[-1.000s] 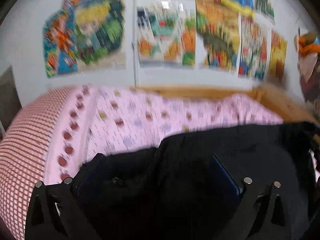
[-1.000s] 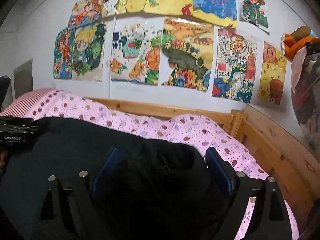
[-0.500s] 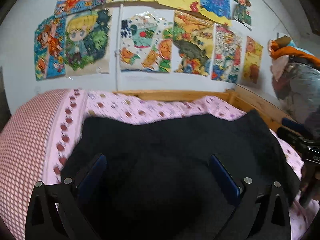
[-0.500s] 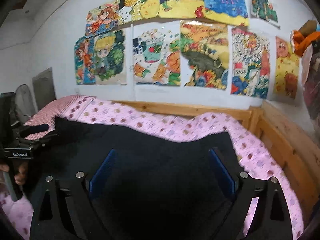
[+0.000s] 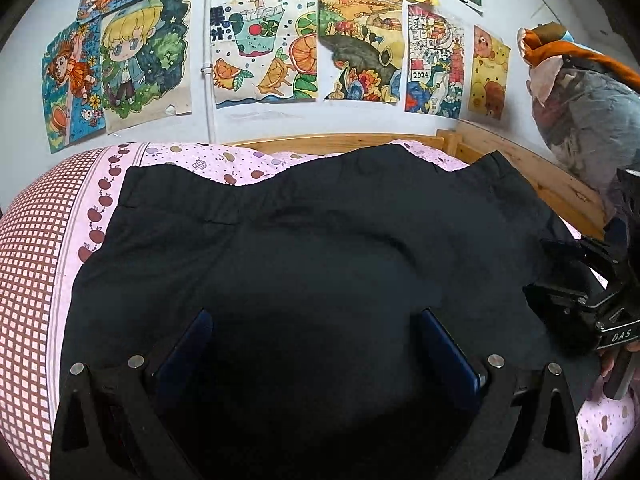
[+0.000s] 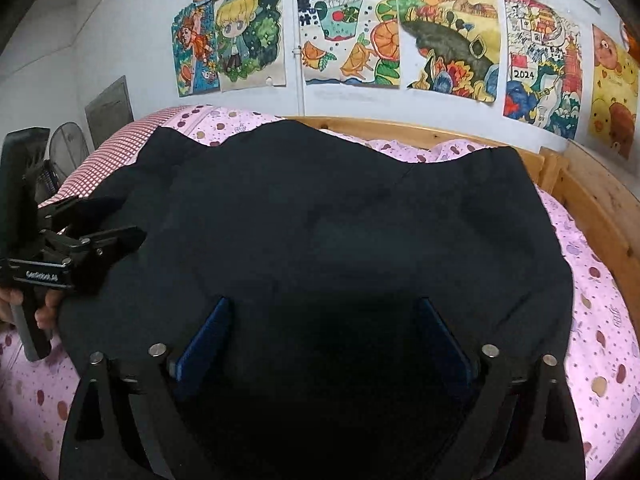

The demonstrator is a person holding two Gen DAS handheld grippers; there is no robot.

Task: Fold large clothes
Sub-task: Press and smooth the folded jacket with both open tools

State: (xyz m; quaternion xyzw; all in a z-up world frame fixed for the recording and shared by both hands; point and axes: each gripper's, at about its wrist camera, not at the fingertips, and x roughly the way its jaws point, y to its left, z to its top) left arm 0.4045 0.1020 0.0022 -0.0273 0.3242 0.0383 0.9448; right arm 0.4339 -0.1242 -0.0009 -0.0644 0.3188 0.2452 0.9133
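Since a second ago the black garment [image 5: 320,248] has gone from a bunched heap to a flat spread across the bed [image 5: 36,280], and both claws have tipped down over it, the right one's jaws having just been widening.

At 9 o'clock in the left wrist view lies the checked red pillow end of the bed, with pink apple-print sheet beside it. The garment fills the middle, its far edge wavy at 12 o'clock below the wall drawings [image 5: 264,48]. The left claw [image 5: 316,344] stands open at 6 o'clock, blue pads apart, cloth lying between them but not pinched. At 3 o'clock the right claw [image 5: 576,280] rests at the garment's edge, a hand [image 5: 616,360] on its handle.

In the right wrist view the left claw [image 6: 120,220] sits at 9 o'clock; the right claw [image 6: 324,332] is open, nothing gripped. A wooden bed frame [image 6: 592,208] curves at 3 o'clock.
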